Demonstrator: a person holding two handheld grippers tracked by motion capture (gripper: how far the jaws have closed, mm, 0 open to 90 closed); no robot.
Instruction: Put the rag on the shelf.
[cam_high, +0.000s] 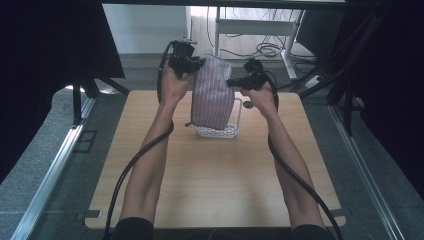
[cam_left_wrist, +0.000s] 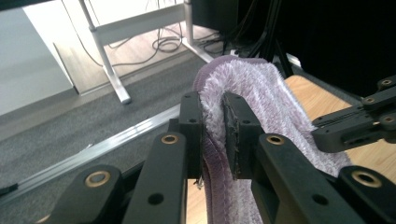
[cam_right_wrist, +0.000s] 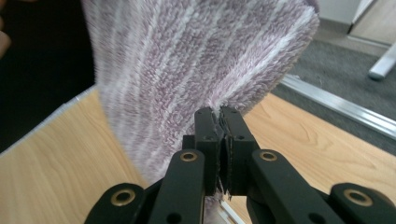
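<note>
A purple striped towel (cam_high: 213, 92) hangs in the air above the table's far middle, held at both sides. My left gripper (cam_high: 192, 64) is shut on its upper left corner; in the left gripper view the fluffy towel (cam_left_wrist: 261, 93) is pinched between the jaws of that gripper (cam_left_wrist: 212, 126). My right gripper (cam_high: 236, 81) is shut on the towel's right edge, and in the right gripper view the towel (cam_right_wrist: 187, 60) rises from the closed jaws of that gripper (cam_right_wrist: 219, 116). The towel's lower end hangs over a white wire basket (cam_high: 218, 132).
The wooden table (cam_high: 215, 175) has open surface in front of the basket. A small dark round object (cam_high: 247, 104) lies just right of the basket. A white desk frame (cam_high: 250, 27) and cables stand on the floor beyond the table. Metal rails (cam_high: 50, 175) run along both sides.
</note>
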